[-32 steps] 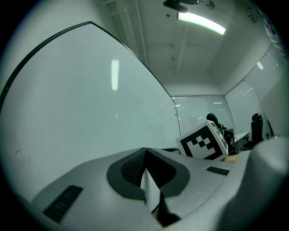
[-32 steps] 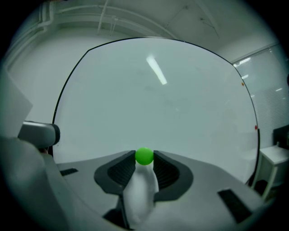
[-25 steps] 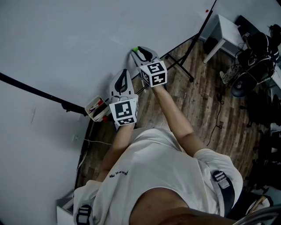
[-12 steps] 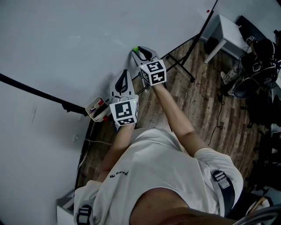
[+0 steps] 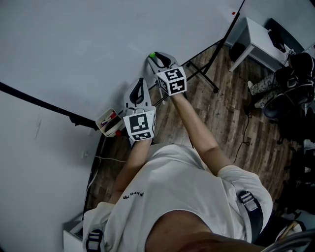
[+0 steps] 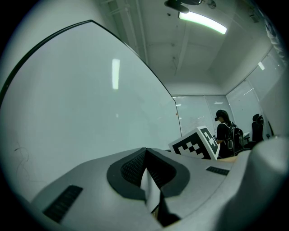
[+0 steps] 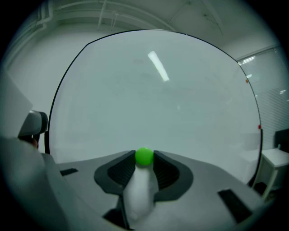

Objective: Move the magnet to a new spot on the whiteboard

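Right claw (image 7: 144, 159) pinching green magnet (image 7: 144, 155), left claw (image 6: 145, 158) closed, pale whiteboard (image 7: 153, 99), wood floor (image 5: 221, 113)

Dark wood-plank floor (image 5: 221, 123), white side table (image 5: 258, 39) against a pale wall (image 5: 280, 7), black tripod legs (image 5: 204, 74) left of the table, dark clutter (image 5: 290, 83) beside the table, ceiling strip light (image 6: 202, 21) glowing overhead

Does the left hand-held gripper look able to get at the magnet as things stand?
Probably not: the magnet is pinched in the right hand-held gripper at the whiteboard, and the left hand-held gripper is shut and set back from it.
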Available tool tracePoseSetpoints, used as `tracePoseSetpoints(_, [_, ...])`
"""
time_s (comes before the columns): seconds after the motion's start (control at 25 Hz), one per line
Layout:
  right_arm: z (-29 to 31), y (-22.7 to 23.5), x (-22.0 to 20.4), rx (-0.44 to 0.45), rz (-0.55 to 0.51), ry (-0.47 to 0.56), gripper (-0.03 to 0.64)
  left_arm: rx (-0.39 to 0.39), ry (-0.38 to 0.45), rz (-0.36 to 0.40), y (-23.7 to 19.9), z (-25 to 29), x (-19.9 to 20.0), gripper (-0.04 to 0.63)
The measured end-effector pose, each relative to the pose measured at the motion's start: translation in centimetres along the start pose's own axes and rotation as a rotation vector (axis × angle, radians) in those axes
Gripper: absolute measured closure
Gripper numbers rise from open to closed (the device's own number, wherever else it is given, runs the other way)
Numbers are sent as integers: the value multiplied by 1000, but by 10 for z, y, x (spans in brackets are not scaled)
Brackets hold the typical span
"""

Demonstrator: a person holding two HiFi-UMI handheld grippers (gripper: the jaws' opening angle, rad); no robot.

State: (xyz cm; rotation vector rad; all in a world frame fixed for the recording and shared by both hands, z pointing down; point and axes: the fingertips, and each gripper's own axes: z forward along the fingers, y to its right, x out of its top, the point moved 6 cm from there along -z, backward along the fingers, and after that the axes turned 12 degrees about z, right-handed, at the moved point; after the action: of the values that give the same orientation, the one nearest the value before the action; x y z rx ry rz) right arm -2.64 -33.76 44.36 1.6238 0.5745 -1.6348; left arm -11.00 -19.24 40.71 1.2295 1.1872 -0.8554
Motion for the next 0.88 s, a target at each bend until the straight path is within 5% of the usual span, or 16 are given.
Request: tracePoseSetpoints(0.88, [2, 0, 3, 15, 7, -6, 485, 0, 6, -3, 4, -2, 6, 592])
